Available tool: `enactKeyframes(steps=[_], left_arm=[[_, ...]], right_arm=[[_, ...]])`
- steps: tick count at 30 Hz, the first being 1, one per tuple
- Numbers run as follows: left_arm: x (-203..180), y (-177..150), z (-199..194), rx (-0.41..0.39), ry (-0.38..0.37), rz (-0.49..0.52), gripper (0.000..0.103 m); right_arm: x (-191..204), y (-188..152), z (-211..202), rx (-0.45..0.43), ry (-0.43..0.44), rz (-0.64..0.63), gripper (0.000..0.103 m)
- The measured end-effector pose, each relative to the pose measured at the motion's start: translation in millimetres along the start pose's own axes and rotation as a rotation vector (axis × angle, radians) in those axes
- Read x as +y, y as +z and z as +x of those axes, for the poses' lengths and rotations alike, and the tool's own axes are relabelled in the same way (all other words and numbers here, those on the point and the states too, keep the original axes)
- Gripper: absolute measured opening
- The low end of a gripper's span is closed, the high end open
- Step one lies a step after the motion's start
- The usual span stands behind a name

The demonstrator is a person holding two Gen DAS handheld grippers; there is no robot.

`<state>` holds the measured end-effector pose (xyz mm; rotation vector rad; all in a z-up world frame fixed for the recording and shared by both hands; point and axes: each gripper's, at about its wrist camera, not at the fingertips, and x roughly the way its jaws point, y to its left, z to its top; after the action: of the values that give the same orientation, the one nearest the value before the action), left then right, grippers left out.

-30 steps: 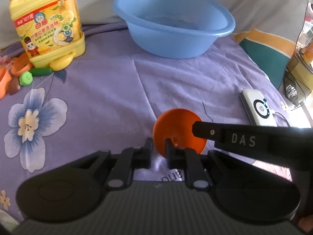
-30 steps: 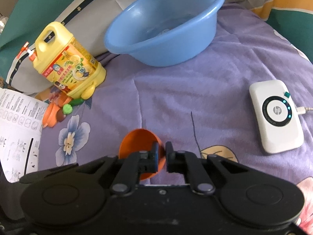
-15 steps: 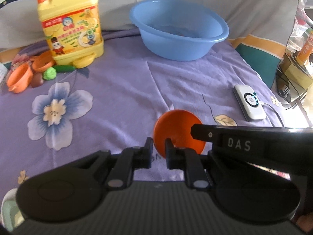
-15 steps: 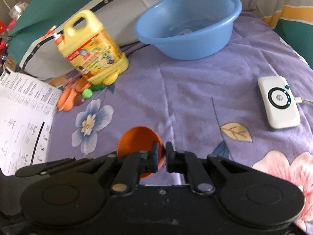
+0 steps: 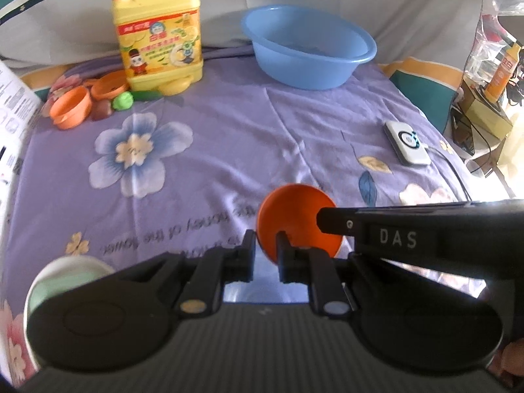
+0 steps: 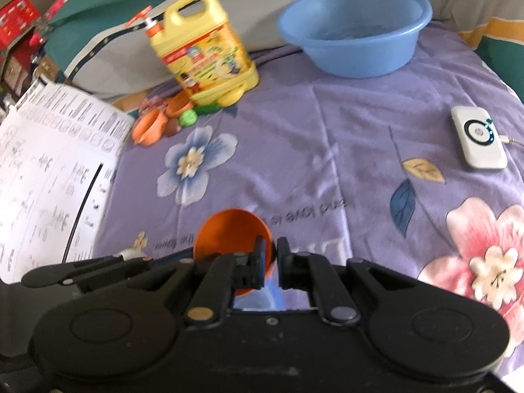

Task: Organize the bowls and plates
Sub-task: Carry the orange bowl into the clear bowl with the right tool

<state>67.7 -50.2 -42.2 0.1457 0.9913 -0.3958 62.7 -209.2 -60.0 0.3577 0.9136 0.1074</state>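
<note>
Both cameras have pulled back since the earlier frames, so the blue basin [image 5: 308, 55] and yellow detergent jug [image 5: 159, 29] now sit smaller, toward the top. Both grippers grasp one small orange plate [image 5: 294, 219] at lower centre, above the purple bedsheet [image 5: 229, 137]: left gripper [image 5: 265, 245] and right gripper [image 6: 273, 255] each pinch its rim. Pulling apart could, I judge, flick this glossy, shallow plate loose.
</note>
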Motion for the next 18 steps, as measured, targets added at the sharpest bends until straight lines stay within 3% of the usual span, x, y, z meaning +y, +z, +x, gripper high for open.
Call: enactKeyframes(steps=[8, 18], left_arm=[[11.7, -30.3, -12.3, 0.021, 0.006, -0.024, 0.013], [15.4, -43.3, -11.3, 0.034, 0.013, -0.019, 0.013]], right_arm=[[20.8, -28.4, -3.0, 0.046, 0.001, -0.048, 0.007], [25.9, -39.5, 2.6, 0.073, -0.003, -0.066, 0.007]])
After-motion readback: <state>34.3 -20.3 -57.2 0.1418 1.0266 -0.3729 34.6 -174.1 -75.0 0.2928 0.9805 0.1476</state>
